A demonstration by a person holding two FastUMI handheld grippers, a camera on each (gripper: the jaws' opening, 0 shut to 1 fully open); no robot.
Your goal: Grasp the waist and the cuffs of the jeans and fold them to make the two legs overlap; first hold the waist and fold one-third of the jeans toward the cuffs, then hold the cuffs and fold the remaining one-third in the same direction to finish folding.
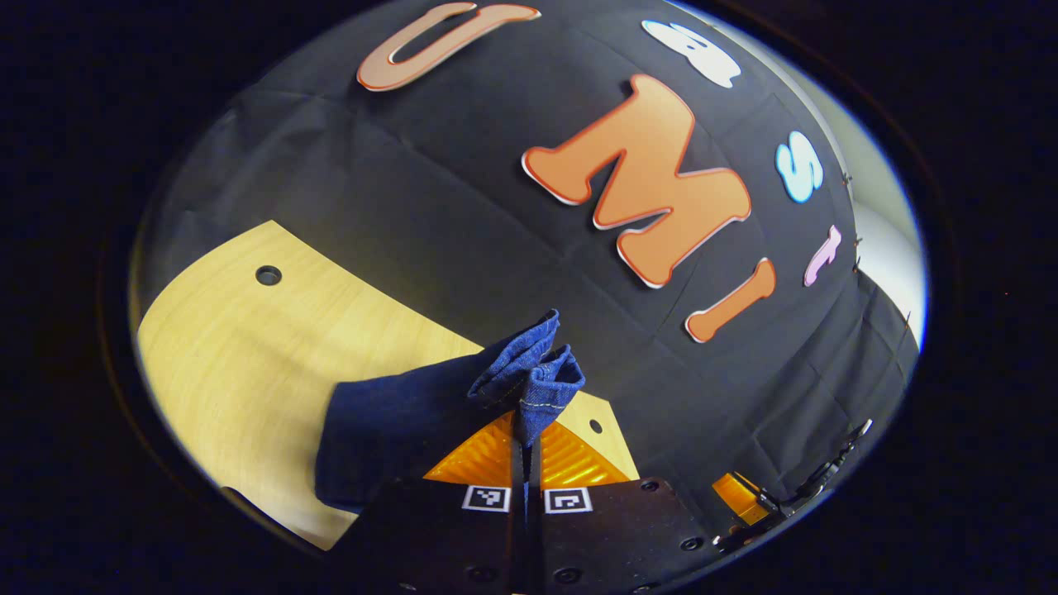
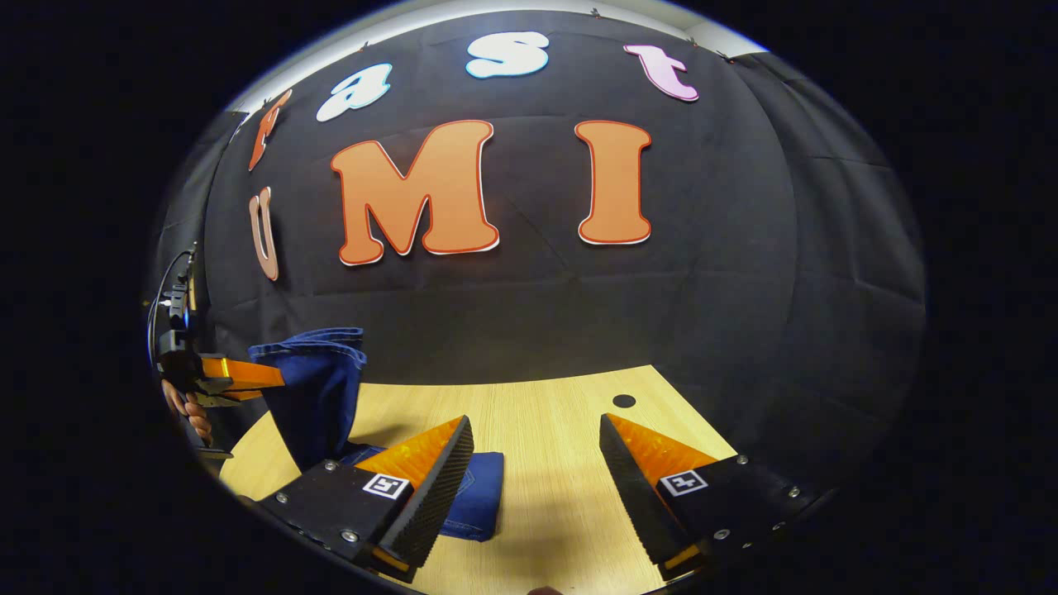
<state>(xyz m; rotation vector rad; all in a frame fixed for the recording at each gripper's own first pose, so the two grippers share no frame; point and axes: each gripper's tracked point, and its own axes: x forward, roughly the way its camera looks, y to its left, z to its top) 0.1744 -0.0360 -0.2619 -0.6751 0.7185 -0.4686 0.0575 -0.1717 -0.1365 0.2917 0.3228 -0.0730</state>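
The dark blue jeans (image 1: 397,421) hang from my left gripper (image 1: 526,446), which is shut on a bunched edge of the denim and holds it lifted above the wooden table (image 1: 248,347). In the right gripper view the lifted denim (image 2: 318,388) drapes down from the left gripper (image 2: 248,373) at the far left, held by a hand. A folded part of the jeans (image 2: 478,496) lies flat on the table (image 2: 562,430) behind my right gripper's left finger. My right gripper (image 2: 537,450) stands open over the table with nothing between its fingers.
The light wooden table has a small round hole (image 1: 268,275) near one corner and another hole (image 2: 624,401) near the far edge. The black cloth wall (image 2: 529,314) rises close behind the table. The right gripper's tip (image 1: 740,496) appears at the lower right of the left gripper view.
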